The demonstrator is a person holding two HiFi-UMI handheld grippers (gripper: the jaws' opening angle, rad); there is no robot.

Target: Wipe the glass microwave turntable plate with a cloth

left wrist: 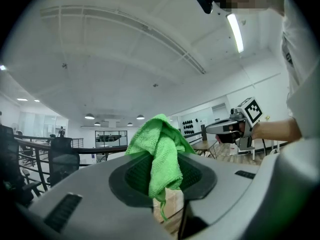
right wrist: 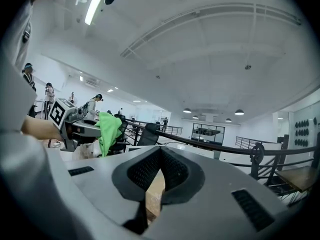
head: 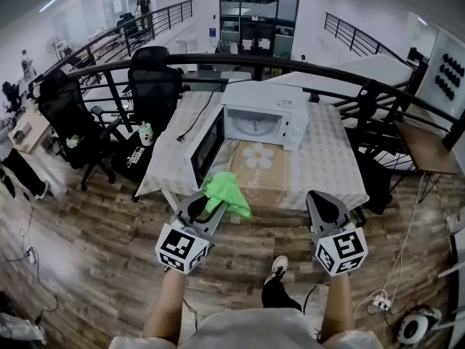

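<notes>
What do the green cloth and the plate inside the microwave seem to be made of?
Green cloth: probably microfibre or terry; fuzzy looped surface, limp folds.
Plate in the microwave: seemingly clear glass, a three-armed support shows through it, but it is too small to be sure.

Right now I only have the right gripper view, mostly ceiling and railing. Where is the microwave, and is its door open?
Observer: The head view shows the microwave on the table straight ahead of you, with its door swung open to the left.
Operator: Is the plate inside?
Observer: A round plate seems to lie in the cavity, though it is small in view.
Operator: Is the cloth gripped?
Observer: Yes, the left gripper has its jaws shut on the cloth.
</notes>
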